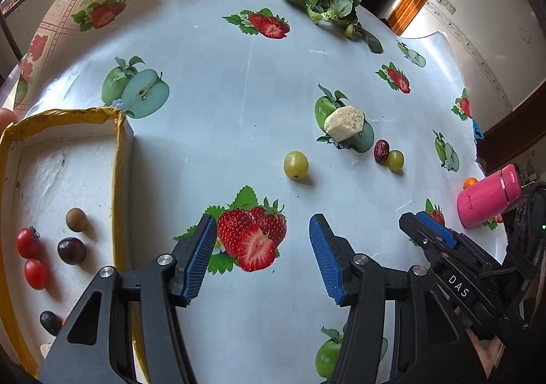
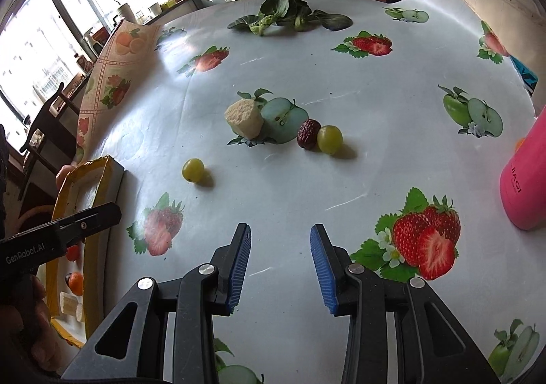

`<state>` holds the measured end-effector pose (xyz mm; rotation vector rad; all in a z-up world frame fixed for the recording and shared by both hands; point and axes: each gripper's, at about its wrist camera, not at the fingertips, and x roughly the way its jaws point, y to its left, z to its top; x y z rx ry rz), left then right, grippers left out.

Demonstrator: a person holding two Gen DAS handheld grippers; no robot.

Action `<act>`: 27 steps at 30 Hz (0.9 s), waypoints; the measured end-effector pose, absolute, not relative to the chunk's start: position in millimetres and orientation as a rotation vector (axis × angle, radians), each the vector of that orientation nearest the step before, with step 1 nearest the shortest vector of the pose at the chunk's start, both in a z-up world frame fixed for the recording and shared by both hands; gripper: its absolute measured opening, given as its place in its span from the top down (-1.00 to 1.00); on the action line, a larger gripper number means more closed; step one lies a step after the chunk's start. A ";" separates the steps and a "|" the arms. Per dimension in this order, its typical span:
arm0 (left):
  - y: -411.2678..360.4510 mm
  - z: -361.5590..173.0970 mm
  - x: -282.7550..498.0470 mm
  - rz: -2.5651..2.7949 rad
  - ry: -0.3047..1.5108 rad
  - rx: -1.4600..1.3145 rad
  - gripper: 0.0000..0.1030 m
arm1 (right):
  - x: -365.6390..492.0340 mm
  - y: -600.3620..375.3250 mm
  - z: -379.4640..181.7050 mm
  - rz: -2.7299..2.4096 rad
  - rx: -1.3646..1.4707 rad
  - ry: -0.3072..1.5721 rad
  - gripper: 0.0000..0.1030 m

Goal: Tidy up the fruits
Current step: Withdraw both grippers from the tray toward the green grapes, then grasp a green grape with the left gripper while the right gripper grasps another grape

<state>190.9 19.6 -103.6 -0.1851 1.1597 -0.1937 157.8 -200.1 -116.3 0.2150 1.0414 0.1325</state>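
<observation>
Table (image 1: 221, 152) with fruit-print cloth. Box (image 1: 119, 159) at left holds tomatoes (image 1: 29, 242), small dark fruits. Pink bottle (image 1: 488, 201) far right. Two grapes (image 2: 193, 170), date (image 2: 308, 133) loose mid-table. Left gripper (image 1: 262, 254), right gripper (image 2: 280, 263): jaws apart, empty, above cloth.

Left gripper (image 1: 262, 249) tilted steeply down, blue-padded jaws wide apart with nothing between them, right gripper (image 2: 280, 256) just beside it on its right, same downward tilt, jaws parted more narrowly and also empty, a hand (image 2: 32, 326) gripping the left tool's handle.
</observation>
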 end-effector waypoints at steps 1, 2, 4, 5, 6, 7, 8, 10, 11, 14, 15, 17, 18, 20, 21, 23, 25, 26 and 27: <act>16.3 -106.7 195.7 -0.197 1.162 -0.188 -0.07 | 163.2 -204.9 -118.0 0.125 0.221 1.036 0.29; 12.8 -110.2 200.4 -0.200 1.168 -0.188 -0.07 | 168.9 -209.3 -120.0 0.119 0.227 1.034 0.29; 5.5 -117.1 208.7 -0.215 1.177 -0.195 -0.07 | 180.2 -216.8 -124.3 0.110 0.242 1.036 0.29; 2.2 -120.8 212.5 -0.221 1.180 -0.194 -0.07 | 185.6 -219.7 -126.4 0.108 0.250 1.038 0.29; -1.6 -124.6 216.3 -0.222 1.185 -0.190 -0.07 | 190.7 -221.6 -128.1 0.106 0.254 1.038 0.30; -5.1 -128.4 220.0 -0.224 1.190 -0.190 -0.07 | 195.7 -222.7 -129.9 0.104 0.256 1.039 0.30; -6.9 -131.7 222.8 -0.227 1.193 -0.195 -0.07 | 200.5 -223.4 -131.7 0.105 0.259 1.042 0.30; -9.7 -137.6 229.0 -0.223 1.196 -0.204 -0.07 | 209.1 -224.3 -135.1 0.103 0.264 1.044 0.30; -10.6 -139.4 231.6 -0.218 1.193 -0.208 -0.07 | 212.7 -224.8 -136.7 0.102 0.267 1.043 0.30; -15.3 -143.5 237.9 -0.228 1.188 -0.205 -0.07 | 223.1 -226.1 -142.4 0.101 0.275 1.046 0.33; -17.1 -145.2 239.5 -0.232 1.189 -0.201 -0.05 | 226.5 -226.4 -143.7 0.101 0.276 1.043 0.37; -20.3 -145.2 241.2 -0.238 1.172 -0.187 0.05 | 232.1 -226.3 -144.0 0.098 0.269 1.036 0.40; -21.5 -144.7 242.0 -0.241 1.165 -0.181 0.11 | 234.7 -226.0 -144.3 0.098 0.264 1.035 0.41; -21.9 -144.9 244.6 -0.246 1.164 -0.182 0.54 | 238.1 -225.9 -144.5 0.094 0.255 1.032 0.47; -20.9 -145.3 244.9 -0.244 1.166 -0.181 0.59 | 238.9 -225.6 -144.3 0.092 0.248 1.033 0.56; -17.2 -145.4 244.1 -0.254 1.168 -0.193 0.61 | 236.7 -225.6 -143.0 0.088 0.241 1.032 0.56; -14.3 -145.1 241.1 -0.255 1.174 -0.199 0.61 | 230.8 -227.1 -141.1 0.088 0.254 1.028 0.56; -13.5 -144.7 238.4 -0.256 1.174 -0.200 0.61 | 226.7 -227.8 -139.8 0.091 0.262 1.025 0.56; -12.1 -143.9 235.3 -0.255 1.172 -0.203 0.61 | 221.9 -228.2 -138.3 0.093 0.269 1.023 0.56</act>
